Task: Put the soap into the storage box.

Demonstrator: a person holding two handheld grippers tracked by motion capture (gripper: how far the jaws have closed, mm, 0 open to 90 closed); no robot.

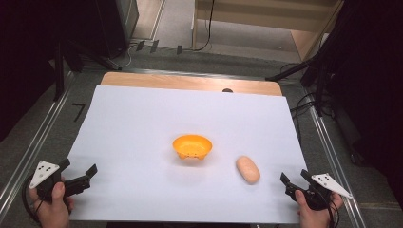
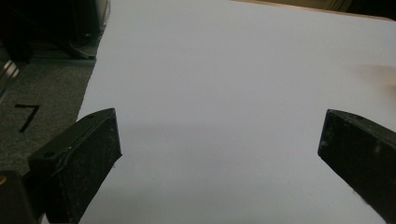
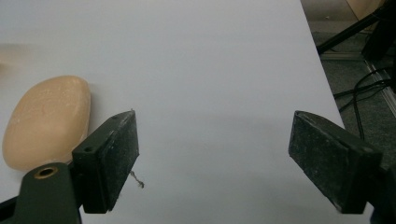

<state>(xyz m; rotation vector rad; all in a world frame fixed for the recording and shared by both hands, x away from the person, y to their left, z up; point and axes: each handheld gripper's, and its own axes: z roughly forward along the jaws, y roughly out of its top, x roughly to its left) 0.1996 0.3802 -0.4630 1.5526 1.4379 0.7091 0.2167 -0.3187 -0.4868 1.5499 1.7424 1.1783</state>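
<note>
An orange bowl (image 1: 192, 147) sits upright near the middle of the white sheet (image 1: 142, 123). A tan, oval bread roll (image 1: 248, 169) lies to its right, closer to me. My right gripper (image 1: 295, 177) rests at the sheet's near right corner, open, with nothing between its jaws. In the right gripper view the bread roll (image 3: 46, 122) lies just left of the left jaw, apart from the right gripper (image 3: 212, 151). My left gripper (image 1: 78, 171) is held at the near left edge, open and empty. In the left gripper view, bare sheet lies beyond the left gripper (image 2: 219, 140).
The sheet covers a wooden table (image 1: 190, 81) whose far edge shows. Metal rails (image 1: 28, 147) run along both sides. Black stands and cables (image 1: 313, 85) sit on the grey floor to the right and behind. A tape mark (image 2: 27, 115) is on the floor at left.
</note>
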